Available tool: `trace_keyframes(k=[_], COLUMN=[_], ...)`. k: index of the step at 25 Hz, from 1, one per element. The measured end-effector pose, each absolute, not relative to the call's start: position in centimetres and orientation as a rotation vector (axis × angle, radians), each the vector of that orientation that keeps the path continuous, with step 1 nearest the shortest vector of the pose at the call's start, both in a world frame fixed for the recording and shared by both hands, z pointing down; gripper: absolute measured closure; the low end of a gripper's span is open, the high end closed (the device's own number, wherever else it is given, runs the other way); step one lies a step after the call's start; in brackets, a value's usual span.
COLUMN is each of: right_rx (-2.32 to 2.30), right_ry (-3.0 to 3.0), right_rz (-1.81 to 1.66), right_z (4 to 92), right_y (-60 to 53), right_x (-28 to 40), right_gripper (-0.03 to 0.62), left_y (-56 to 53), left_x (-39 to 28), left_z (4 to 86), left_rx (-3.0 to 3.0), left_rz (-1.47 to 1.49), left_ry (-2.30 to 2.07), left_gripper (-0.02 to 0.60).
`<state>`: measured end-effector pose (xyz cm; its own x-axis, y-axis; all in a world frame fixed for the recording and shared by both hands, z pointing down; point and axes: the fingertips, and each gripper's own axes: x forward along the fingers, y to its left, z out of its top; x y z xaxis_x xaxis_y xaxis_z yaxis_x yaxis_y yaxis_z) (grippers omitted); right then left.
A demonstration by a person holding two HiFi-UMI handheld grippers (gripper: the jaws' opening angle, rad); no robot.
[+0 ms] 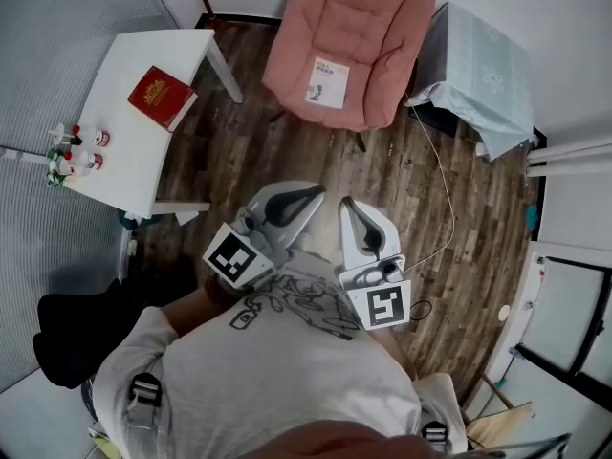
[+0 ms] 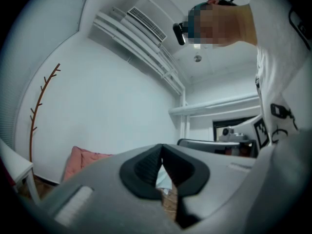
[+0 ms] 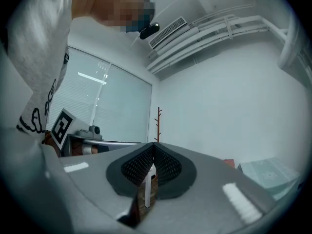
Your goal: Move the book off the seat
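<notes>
Pink cushioning covers the armchair (image 1: 373, 27) at the far side of the room, and the book (image 1: 327, 81), a thin white-covered one, lies flat on its seat, a little left of the middle. Nothing is touching it.

The person stands well back from the chair on the wooden floor (image 1: 421, 189). The left tool (image 1: 314, 193) and the right tool (image 1: 348, 205) are held side by side close to the chest and point roughly towards the chair. Each one's own view shows its dark ribbed pads pressed together with nothing between them, so both are closed and empty.

The step in hand appears to be the approach; the pickup has not begun. The next move would likely call for closing the gap to the chair, opening one tool's jaws, and working a pad under an edge of the book, which may be awkward because the soft seat gives way beneath it.

A white worktop (image 1: 134, 161) to the left, already carrying a red book (image 1: 163, 96) and some small bottles (image 1: 76, 151), looks like a plausible place to set it down.
</notes>
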<state>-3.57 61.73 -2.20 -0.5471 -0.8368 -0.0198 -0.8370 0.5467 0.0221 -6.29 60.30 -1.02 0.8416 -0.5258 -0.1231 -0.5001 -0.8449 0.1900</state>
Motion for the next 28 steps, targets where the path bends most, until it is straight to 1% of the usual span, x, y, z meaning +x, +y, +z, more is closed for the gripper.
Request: trace_keyframes(k=[7, 15, 23, 28], right_rx=[-1.500, -1.513, -1.535, -1.539], right_ry=[2.761, 2.762, 2.763, 2.776], right_rz=[-0.003, -0.023, -0.024, -0.024], right_z=[-0.9, 0.5, 1.3, 1.9], right_y=[62.3, 60.6, 55.1, 49.5], right_x=[-2.5, -2.3, -2.8, -3.5], right_gripper=[0.589, 0.589, 0.589, 0.589], left_y=[61.1, 59.4, 53.5, 48.1], left_x=[-5.5, -5.4, -5.9, -6.4], left_z=[-0.8, 0.7, 1.8, 2.4], left_rx=[2.857, 2.841, 2.834, 2.831], left_rz=[-0.258, -0.244, -0.241, -0.246], left_ry=[-0.811, -0.810, -0.788, -0.777], left_gripper=[0.577, 0.577, 0.577, 0.577])
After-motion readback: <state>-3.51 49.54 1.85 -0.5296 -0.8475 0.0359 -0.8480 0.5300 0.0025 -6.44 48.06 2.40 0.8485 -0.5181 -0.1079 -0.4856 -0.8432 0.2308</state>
